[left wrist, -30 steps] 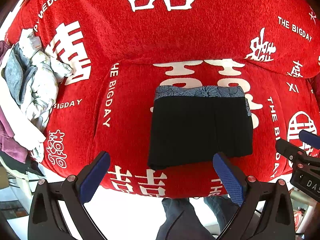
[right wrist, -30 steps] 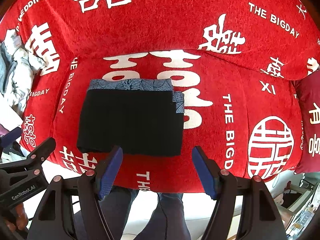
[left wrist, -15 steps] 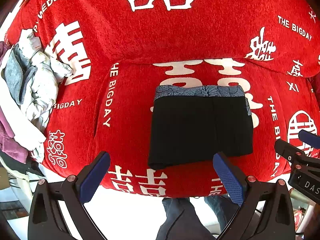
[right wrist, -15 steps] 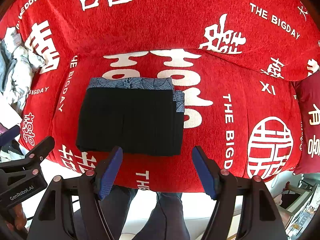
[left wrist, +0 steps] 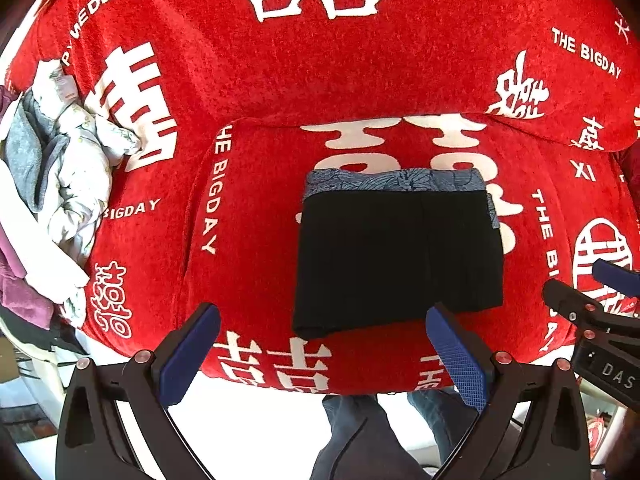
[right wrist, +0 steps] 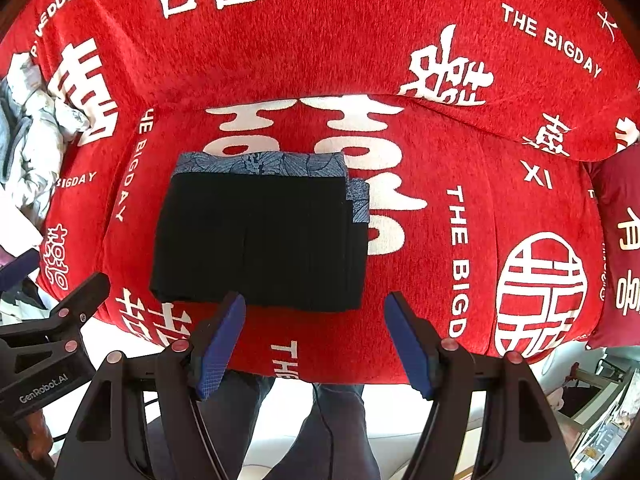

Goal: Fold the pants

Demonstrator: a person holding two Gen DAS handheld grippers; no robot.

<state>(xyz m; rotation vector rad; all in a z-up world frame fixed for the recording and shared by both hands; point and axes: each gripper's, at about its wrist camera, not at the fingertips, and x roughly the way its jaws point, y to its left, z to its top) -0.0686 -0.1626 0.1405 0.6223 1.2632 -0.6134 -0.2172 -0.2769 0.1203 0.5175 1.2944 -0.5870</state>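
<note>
Both grippers, left (left wrist: 320, 350) and right (right wrist: 316, 336), are hovering at 6 o'clock with jaws apart and empty, the folded black pants (left wrist: 396, 256) are lying beyond on the red sofa (left wrist: 320, 80); folding is looking finished, leaving only withdrawal.

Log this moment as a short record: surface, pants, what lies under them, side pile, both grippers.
surface: red cover with white lettering
pants: black pants, folded into a flat rectangle on the seat
underneath: blue patterned cloth, showing along the far edge
side pile: loose clothes at the left
left gripper: open, empty, above the seat's near edge
right gripper: open, empty, near the pants' front edge
</note>
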